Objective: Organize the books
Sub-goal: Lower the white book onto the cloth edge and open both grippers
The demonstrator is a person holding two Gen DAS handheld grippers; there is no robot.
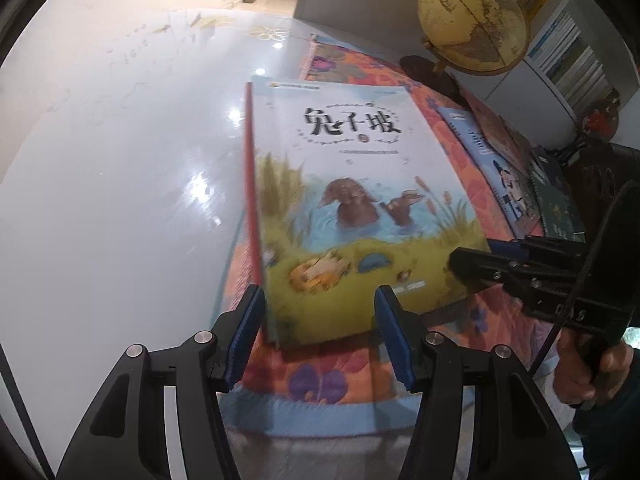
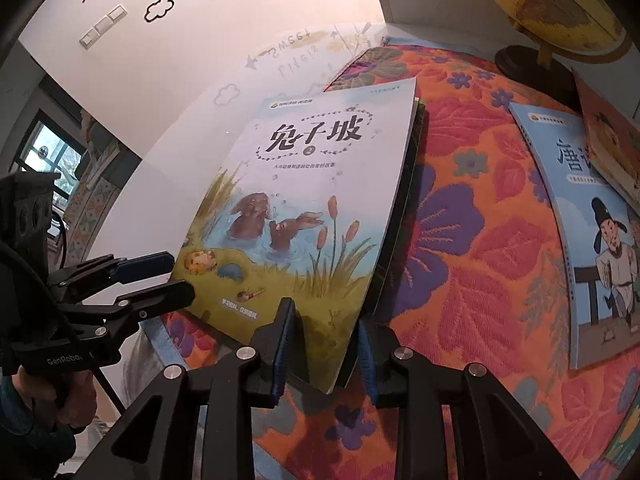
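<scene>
Left wrist view: the rabbit book (image 1: 352,200) lies face up over the floral cloth (image 1: 312,384), tilted so that its red spine edge stands higher than the far side, its long axis running away from the camera toward the globe (image 1: 472,20). The left gripper (image 1: 318,344) straddles the near spine corner, its blue pads (image 1: 244,340) apart with the corner between them; whether either pad presses the cover cannot be told. The right gripper (image 1: 480,256) reaches in from the side at the book's opposite near corner. Right wrist view: the right gripper (image 2: 322,354) brackets that corner, jaws narrowly apart, and the book appears to rest on a dark-edged volume beneath it; firm contact by the pads cannot be confirmed. The left gripper (image 2: 176,280) enters from the left at the lower edge. Both hands stand about equally near, one at each near corner, so the coming move probably turns on keeping the short near edge square between them while the book settles. More books (image 2: 580,200) lie well apart to the right on the cloth.
</scene>
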